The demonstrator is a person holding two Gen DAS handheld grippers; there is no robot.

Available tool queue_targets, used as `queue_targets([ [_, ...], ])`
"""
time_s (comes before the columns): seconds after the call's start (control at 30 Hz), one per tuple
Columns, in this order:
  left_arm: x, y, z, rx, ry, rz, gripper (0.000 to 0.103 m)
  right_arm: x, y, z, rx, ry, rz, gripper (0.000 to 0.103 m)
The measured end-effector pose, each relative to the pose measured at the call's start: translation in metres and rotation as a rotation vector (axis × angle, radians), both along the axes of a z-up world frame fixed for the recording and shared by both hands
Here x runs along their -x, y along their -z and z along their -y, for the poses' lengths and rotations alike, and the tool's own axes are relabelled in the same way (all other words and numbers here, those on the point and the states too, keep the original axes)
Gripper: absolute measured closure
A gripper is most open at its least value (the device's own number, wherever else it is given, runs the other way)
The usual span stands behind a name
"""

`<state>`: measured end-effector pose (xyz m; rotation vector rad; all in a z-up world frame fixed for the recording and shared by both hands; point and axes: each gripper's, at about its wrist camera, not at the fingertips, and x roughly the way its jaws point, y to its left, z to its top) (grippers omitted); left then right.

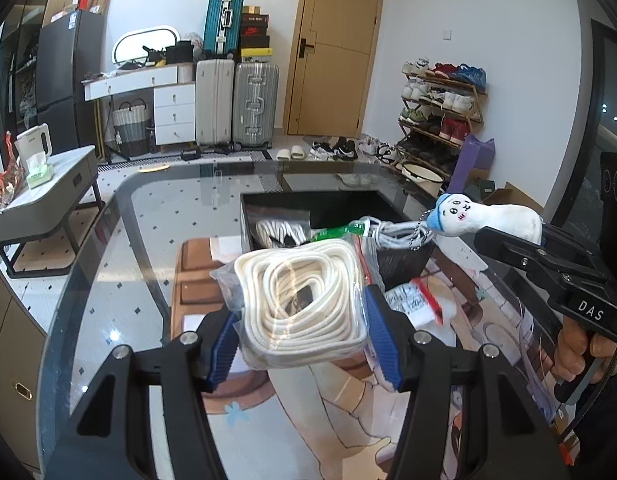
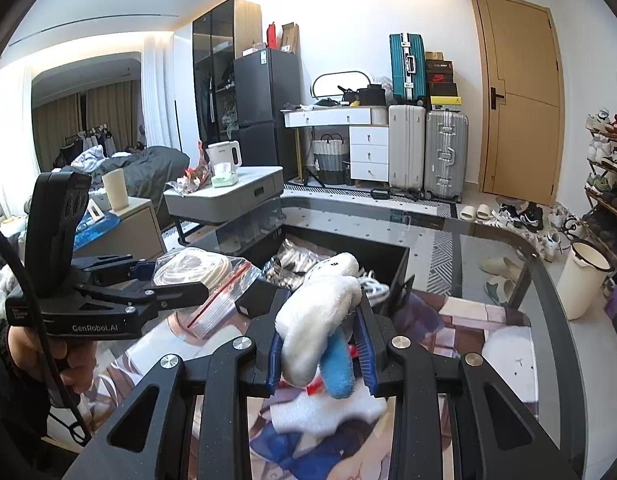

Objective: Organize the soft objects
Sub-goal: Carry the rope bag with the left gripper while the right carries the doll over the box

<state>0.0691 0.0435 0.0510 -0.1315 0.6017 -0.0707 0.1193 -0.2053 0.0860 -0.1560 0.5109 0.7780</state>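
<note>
Counter: glass top with a rounded rim, filling the lower half of both views; a printed mat lies on it under the grippers.
Bin: black, open-topped, centre of the left-wrist view just beyond the rope bag; it holds a white cable, a green packet and another bagged coil. In the right-wrist view its dark wall runs across the middle.
Rope bag: clear zip bag with a coil of white rope, lifted off the counter at centre frame, in front of the bin.
Left gripper: jaws about half open, blue pads pressing both sides of the rope bag; seen at left in the right-wrist view, held by a hand.
Plush: white toy with a blue cap and a bead chain, raised above the counter at lower centre; at right of the left-wrist view, beside the bin's right edge.
Right gripper: nearly closed, pads squeezing the plush body.
Foam scrap: white, on the mat below the plush.
</note>
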Motion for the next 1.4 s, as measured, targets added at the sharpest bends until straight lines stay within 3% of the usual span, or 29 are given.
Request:
queue_targets([
  [0.63, -0.025, -0.027, 0.006, -0.042, -0.015, 0.071, 0.045, -0.028, -0.016, -0.014, -0.035, -0.017, 0.006, 0.073],
  [1.4, -0.068, -0.017, 0.007, -0.067, -0.007, 0.044, 0.045, -0.057, -0.011, -0.034, 0.029, -0.039, -0.022, 0.073],
])
